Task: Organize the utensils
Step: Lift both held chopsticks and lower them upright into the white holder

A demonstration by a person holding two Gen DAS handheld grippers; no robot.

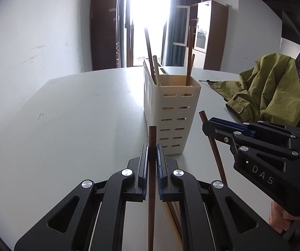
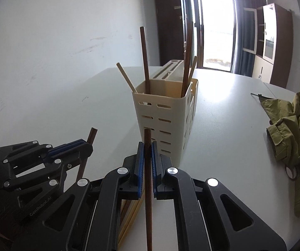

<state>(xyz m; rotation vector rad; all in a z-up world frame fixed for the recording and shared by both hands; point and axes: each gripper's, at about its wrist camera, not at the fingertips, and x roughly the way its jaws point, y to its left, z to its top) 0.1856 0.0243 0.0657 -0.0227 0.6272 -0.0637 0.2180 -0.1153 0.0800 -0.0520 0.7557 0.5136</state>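
Now the left gripper [image 1: 152,161] pinches one dark chopstick [image 1: 151,188] and the right gripper [image 2: 148,159] pinches another chopstick [image 2: 148,188], both near the cream holder [image 2: 162,123] on the table [image 1: 76,115]

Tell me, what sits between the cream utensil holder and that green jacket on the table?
Nothing: in the right wrist view, only bare white table lies between the cream utensil holder and the green jacket.

Left gripper [image 1: 152,152] fingers clamped tight; right gripper [image 2: 148,149] fingers likewise clamped; both side by side.
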